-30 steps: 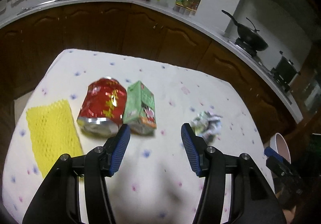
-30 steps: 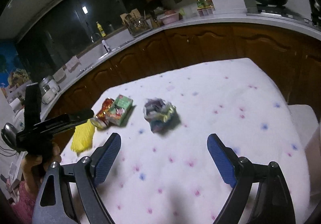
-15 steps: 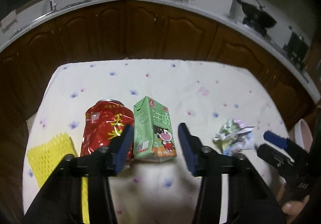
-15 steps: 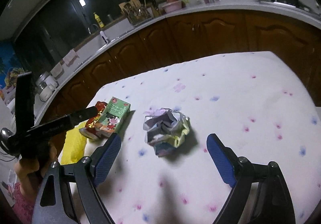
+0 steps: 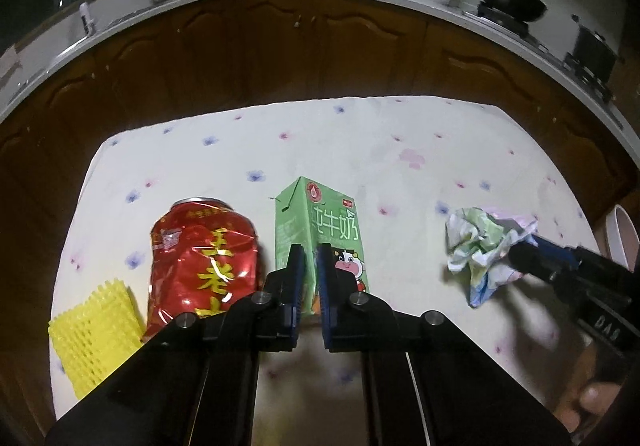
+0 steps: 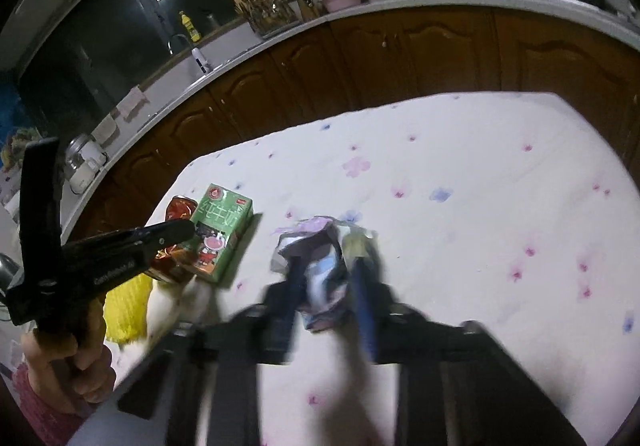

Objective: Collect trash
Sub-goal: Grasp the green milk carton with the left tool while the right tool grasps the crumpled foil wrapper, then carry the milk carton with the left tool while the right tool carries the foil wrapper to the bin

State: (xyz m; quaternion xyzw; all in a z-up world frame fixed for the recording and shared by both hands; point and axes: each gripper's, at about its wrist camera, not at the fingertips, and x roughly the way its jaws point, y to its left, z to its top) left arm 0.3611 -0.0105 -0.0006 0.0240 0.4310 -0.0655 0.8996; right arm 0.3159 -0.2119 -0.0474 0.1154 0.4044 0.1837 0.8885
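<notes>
Left gripper (image 5: 311, 278) nearly closed, pinching the green rectangular milk carton (image 5: 320, 230). Right gripper (image 6: 328, 286), blurred, clamps the crumpled paper wad (image 6: 320, 266) to the carton's right.

Dim kitchen, near light only: white floral-cloth tabletop (image 5: 400, 150) bright, far dark-wood cabinets murky. Glare on crumpled red metal can (image 5: 204, 266). Right wrist view: right claw (image 6: 328, 310) motion-blurred. Fisheye bends far edges; black vignette at corners.
</notes>
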